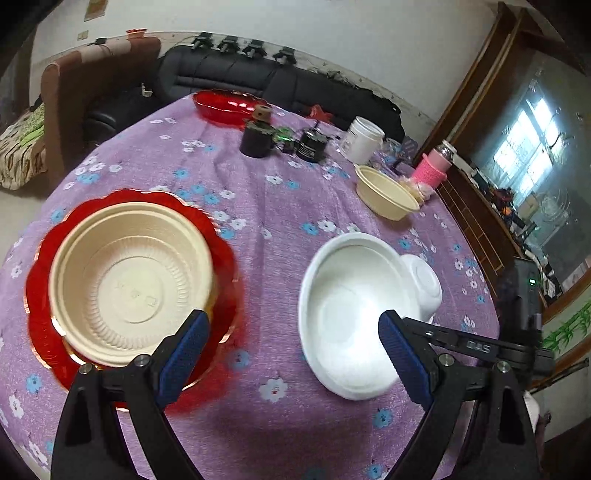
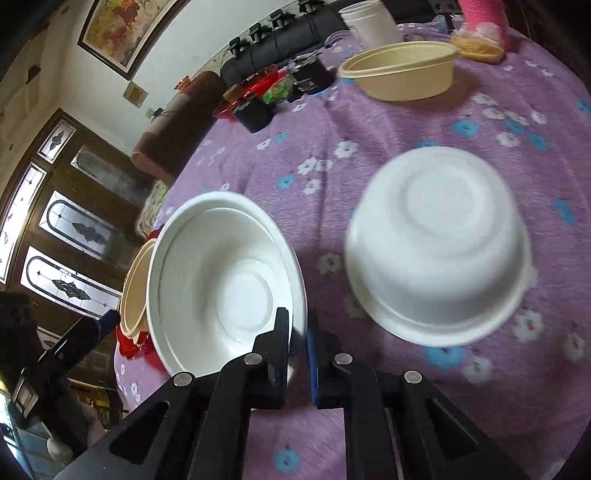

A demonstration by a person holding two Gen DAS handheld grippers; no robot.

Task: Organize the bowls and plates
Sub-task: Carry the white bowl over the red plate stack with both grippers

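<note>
White upright bowl (image 2: 225, 284) tilted, its near rim clamped in the right gripper (image 2: 298, 350). Just beside it an overturned white bowl (image 2: 439, 247), rim down on the purple cloth (image 1: 280, 206). Left gripper (image 1: 291, 354) spread wide, empty, over bare cloth between the white bowl and a beige bowl (image 1: 133, 284) nested on a red plate (image 1: 48, 266). Second beige bowl (image 1: 386, 194) near the far edge.

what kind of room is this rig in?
Likely a home living or dining room: a round table under a purple floral cloth, a black sofa by the wall, and a framed painting.
</note>
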